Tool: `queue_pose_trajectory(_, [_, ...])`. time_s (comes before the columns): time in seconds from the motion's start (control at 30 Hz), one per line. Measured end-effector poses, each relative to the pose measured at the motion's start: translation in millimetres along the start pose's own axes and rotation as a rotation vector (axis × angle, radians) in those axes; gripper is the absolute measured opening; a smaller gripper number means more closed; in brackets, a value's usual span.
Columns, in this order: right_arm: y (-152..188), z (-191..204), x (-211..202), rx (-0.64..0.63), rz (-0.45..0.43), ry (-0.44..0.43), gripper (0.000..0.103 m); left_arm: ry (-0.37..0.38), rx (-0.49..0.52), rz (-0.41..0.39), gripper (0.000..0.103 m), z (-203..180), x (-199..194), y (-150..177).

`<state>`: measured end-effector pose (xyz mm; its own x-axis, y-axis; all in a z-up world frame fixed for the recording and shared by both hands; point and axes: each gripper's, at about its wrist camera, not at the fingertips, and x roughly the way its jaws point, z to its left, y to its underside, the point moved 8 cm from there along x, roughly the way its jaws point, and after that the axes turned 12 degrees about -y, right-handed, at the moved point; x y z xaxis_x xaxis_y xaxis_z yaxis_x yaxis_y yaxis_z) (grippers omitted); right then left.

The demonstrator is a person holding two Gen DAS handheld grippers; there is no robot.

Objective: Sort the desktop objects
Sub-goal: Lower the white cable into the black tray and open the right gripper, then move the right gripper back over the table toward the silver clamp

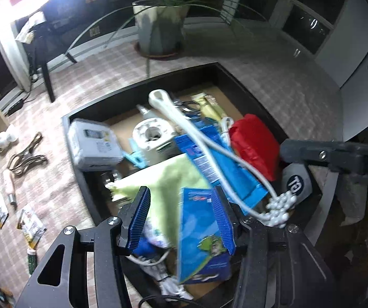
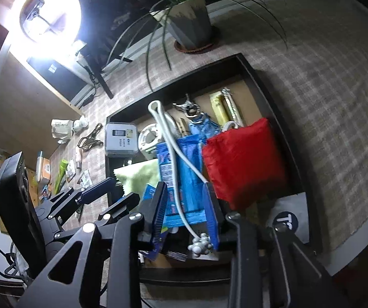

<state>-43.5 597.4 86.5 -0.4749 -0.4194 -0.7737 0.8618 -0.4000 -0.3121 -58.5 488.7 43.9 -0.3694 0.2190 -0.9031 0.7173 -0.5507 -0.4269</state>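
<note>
COUNT: one black tray (image 1: 143, 87), one red pouch (image 2: 243, 164), one green cloth (image 1: 166, 179), two blue packets | LOOK: flat blue packet (image 2: 184, 179) crossed by white cord (image 2: 178, 154), inside tray | LEFT: left gripper (image 1: 181, 220) tilted down, spread, boxed blue packet (image 1: 202, 236) between pads, contact unclear | RIGHT: right gripper (image 2: 184, 205) tilted down, spread around flat packet.

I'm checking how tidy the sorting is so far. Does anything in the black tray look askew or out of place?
Yes. The black tray is a jumble: a white cord drapes diagonally over the blue packets, and the red pouch sits tilted against them. A green cloth lies crumpled under a blue box.
</note>
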Motion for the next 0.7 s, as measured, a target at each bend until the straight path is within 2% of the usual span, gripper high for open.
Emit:
queue_pose_trajectory(0.17, [-2.1, 26.8, 15.7, -0.068, 0.022, -0.013, 0.03, -0.059, -0.028, 0.004, 0.047, 36.5, 0.3, 17.5])
queue_pose_trajectory(0.3, [0.6, 63.4, 39.6, -0.161, 0.063, -0.04, 0.038, -0.125, -0.072, 0.021, 0.047, 80.4, 0.4, 40.5])
queue_pose_trajectory(0.43, [4.3, 102.6, 69.2, -0.264, 0.122, -0.056, 0.039, -0.195, -0.136, 0.052, 0.047, 126.0, 2.4, 64.9])
queue_pose_trajectory(0.53, [6.7, 132.5, 92.7, -0.335, 0.166, -0.068, 0.044, -0.25, -0.198, 0.087, 0.047, 163.6, 6.9, 89.5])
queue_pose_trajectory(0.57, [6.8, 140.6, 99.9, -0.352, 0.177, -0.069, 0.047, -0.261, -0.218, 0.098, 0.047, 173.4, 8.5, 96.5])
queue_pose_trajectory(0.7, [6.0, 170.7, 132.4, -0.42, 0.226, -0.064, 0.048, -0.301, -0.277, 0.14, 0.047, 206.8, 16.4, 125.7])
